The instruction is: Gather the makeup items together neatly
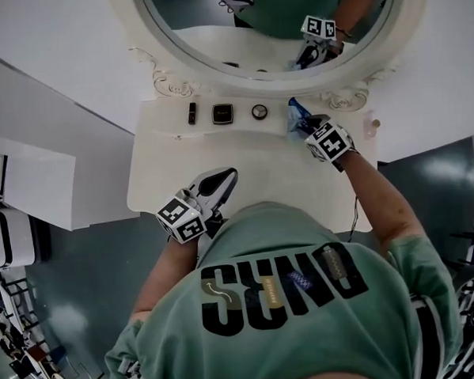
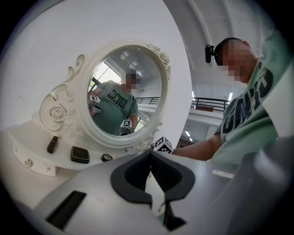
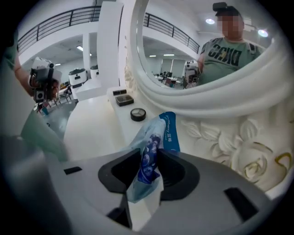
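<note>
The right gripper (image 1: pixel 299 124) sits right of centre in the upper half of the head view. Its forearm reaches up from the lower right and the tool tips downward at the right end of the shelf (image 1: pixel 166 117). Its jaws are clenched on a blue packet (image 1: pixel 297 110). The right gripper view shows the packet (image 3: pixel 167 131) pinched between them and sticking up past the tips, just beside the carved frame of the mirror (image 1: pixel 206 58).

The left gripper (image 1: pixel 221 182) hangs left of centre over the near part of the table (image 1: pixel 268 175), held level and aimed up-right. Its own view shows its jaws together with nothing between them.

On the shelf to the left of the packet lie, in a row, a round pot (image 1: pixel 259 111), a black compact (image 1: pixel 223 114) and a lipstick (image 1: pixel 192 113), each apart from the next.
</note>
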Available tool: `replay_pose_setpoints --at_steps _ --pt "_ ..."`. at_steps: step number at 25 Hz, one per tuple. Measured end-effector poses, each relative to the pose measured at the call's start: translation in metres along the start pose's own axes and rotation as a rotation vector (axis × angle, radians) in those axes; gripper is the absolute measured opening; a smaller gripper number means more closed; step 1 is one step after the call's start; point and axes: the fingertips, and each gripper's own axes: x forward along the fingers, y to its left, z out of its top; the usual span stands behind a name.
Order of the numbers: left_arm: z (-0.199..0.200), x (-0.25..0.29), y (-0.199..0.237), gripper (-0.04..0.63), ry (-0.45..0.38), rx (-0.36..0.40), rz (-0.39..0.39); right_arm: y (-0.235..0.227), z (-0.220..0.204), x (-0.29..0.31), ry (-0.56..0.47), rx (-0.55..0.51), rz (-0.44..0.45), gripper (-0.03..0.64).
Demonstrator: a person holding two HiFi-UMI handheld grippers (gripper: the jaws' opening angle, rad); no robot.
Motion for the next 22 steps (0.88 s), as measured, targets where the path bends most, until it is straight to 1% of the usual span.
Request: replay_pose_setpoints --at_steps 1,2,4,6,9,11,13,14,16,18,20,22 --pt "0.003 -0.010 0.009 0.009 0.001 -0.005 0.004 0.000 -0.002 0.011 0.041 0.000 0.009 0.142" --pt "0.006 -0.021 0.019 0.009 0.002 -0.015 0.007 0.001 -0.005 0.020 0.068 0.020 0.027 0.209" --pt "0.012 -0.042 0.039 0.009 0.004 -0.035 0.010 0.002 -0.003 0.032 0.066 0.107 0.069 0.276" --pt "0.020 -0.063 0.059 0.009 0.003 -0.048 0.010 0.002 0.001 0.035 0.050 0.174 0.090 0.290" --pt "0.032 -0.087 0.087 0.009 0.001 -0.055 -0.006 0.002 0.001 0.036 0.072 0.196 0.076 0.293" --pt "0.039 -0.098 0.101 0.009 0.005 -0.049 -0.027 0.001 0.000 0.036 0.100 0.188 0.040 0.305" --pt "0.048 -0.108 0.111 0.009 0.011 -0.040 -0.053 -0.002 0.008 0.031 0.103 0.166 -0.024 0.318" --pt "0.052 -0.112 0.115 0.009 0.014 -0.036 -0.069 -0.001 0.017 0.025 0.082 0.162 -0.057 0.318" --pt "0.058 -0.121 0.122 0.009 0.022 -0.030 -0.100 0.012 0.043 0.008 0.001 0.179 -0.100 0.318" --pt "0.062 -0.127 0.129 0.009 0.028 -0.034 -0.127 0.041 0.070 -0.011 -0.105 0.227 -0.093 0.318" --pt "0.063 -0.128 0.134 0.009 0.033 -0.044 -0.154 0.083 0.090 -0.022 -0.209 0.320 -0.023 0.312" --pt "0.061 -0.126 0.137 0.009 0.038 -0.054 -0.183 0.132 0.096 -0.023 -0.275 0.444 0.086 0.263"
